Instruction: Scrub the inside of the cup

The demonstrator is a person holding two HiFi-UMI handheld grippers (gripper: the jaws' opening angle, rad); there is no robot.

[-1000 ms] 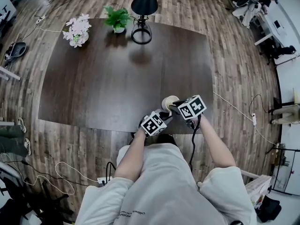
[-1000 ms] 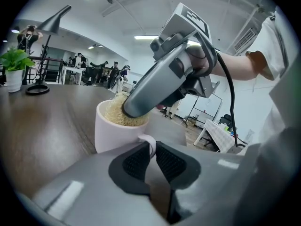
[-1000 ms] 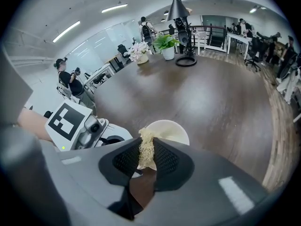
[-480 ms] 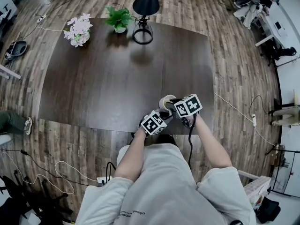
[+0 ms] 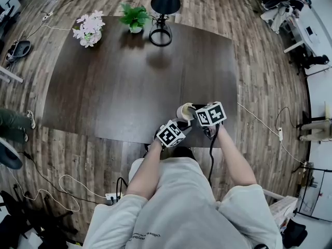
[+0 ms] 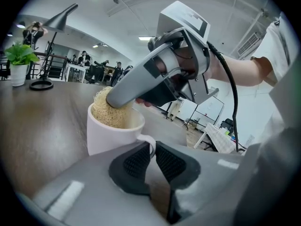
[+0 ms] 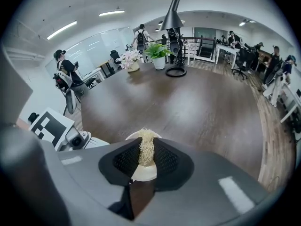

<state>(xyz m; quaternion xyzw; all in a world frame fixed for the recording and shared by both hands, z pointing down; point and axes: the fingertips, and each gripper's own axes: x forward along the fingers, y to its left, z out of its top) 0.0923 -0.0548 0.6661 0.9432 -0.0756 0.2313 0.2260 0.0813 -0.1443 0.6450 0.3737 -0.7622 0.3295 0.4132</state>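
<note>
Where the flowers sit: pink bunch [image 5: 89, 28] at the table's 11 o'clock corner, well apart from everything else
Plant: little green potted plant [image 5: 135, 16] at the far edge, roughly 12 o'clock, just beside the lamp
Lamp: black desk lamp [image 5: 163, 14] with a round base, also around 12 o'clock, right of the plant
Table: big dark wood table [image 5: 114, 82], mostly bare, and all the action is down at the near edge
Left gripper: left gripper [image 5: 181, 124] comes in from 7 o'clock, and its own view [image 6: 151, 161] shows the jaws pinched nearly together on the handle [image 6: 149, 142]
Cup: white cup [image 5: 184, 111] stands upright near the table's near edge, about 5 o'clock on the tabletop, and up close [image 6: 110, 135] its mouth is stuffed with the scrubber
Scrubber: straw-coloured fibre scrubber [image 6: 110, 112] is pushed down inside the cup with a bit poking above the rim
Right gripper: right gripper [image 5: 191, 110] reaches in from 4 o'clock, tilted down into the cup's mouth, with its jaws [image 7: 146, 160] squeezed on the scrubber [image 7: 146, 152], so only a thin strip of fibre shows between the pads
Cable: thin light cable [image 5: 259, 119] on the wood floor out at 3 o'clock
</note>
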